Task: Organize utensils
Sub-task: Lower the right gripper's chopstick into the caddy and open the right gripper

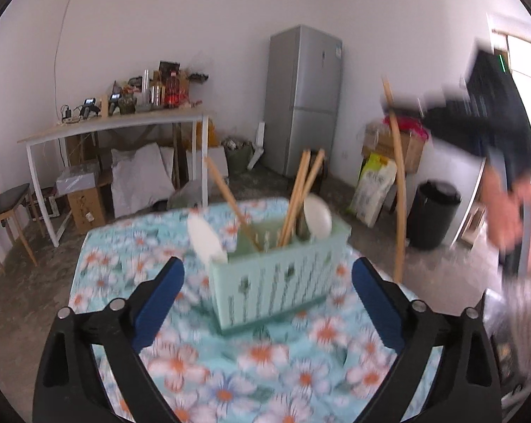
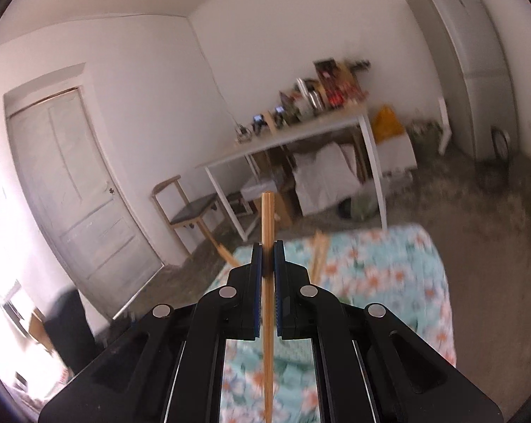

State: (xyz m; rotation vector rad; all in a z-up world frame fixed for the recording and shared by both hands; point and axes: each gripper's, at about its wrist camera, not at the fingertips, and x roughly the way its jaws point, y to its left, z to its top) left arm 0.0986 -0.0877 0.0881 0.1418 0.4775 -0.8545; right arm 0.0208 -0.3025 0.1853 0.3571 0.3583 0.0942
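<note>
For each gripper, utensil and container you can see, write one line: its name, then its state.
left gripper: open, nothing between its fingers.
right gripper: shut on a chopstick, held roughly upright.
utensil basket: upright on the floral tablecloth.
chopsticks in basket: standing, leaning.
white spoons: standing in the basket, bowls up.

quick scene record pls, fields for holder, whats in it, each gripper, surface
holder: pale green slotted caddy, upright on the cloth
contents: wooden chopsticks leaning in it, two white spoons
left gripper: open, empty, caddy ahead between its fingers, not touched
right gripper: shut on one wooden chopstick, lifted clear of the table
surface: table with floral tablecloth
</note>
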